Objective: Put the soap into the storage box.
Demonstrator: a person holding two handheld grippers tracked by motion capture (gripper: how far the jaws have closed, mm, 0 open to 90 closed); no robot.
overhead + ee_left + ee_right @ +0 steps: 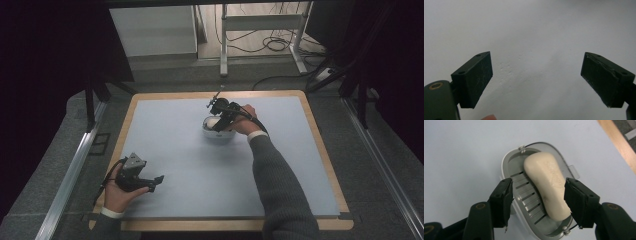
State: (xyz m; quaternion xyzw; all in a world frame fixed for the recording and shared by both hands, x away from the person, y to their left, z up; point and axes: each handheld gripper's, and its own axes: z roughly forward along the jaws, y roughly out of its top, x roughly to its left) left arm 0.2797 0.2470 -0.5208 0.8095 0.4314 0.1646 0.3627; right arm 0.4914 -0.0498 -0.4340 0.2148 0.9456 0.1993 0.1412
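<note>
A cream bar of soap (547, 185) lies in a grey oval soap dish (510, 161) with a slotted floor, leaning against one side of the dish. My right gripper (539, 195) hangs over the dish, open, one jaw on each side of the soap and not touching it. In the high view the right gripper (220, 116) covers most of the soap dish (218, 135) near the middle back of the mat. My left gripper (156, 183) rests open near the front left of the mat, and in its own view the left gripper (536, 77) has only bare mat between its jaws.
The pale blue mat (200, 165) lies on a wooden board (230, 225). Past the table's far edge stand a white metal frame (260, 22) and loose cables (280, 45) on the floor. Metal rails (70, 175) run along both sides.
</note>
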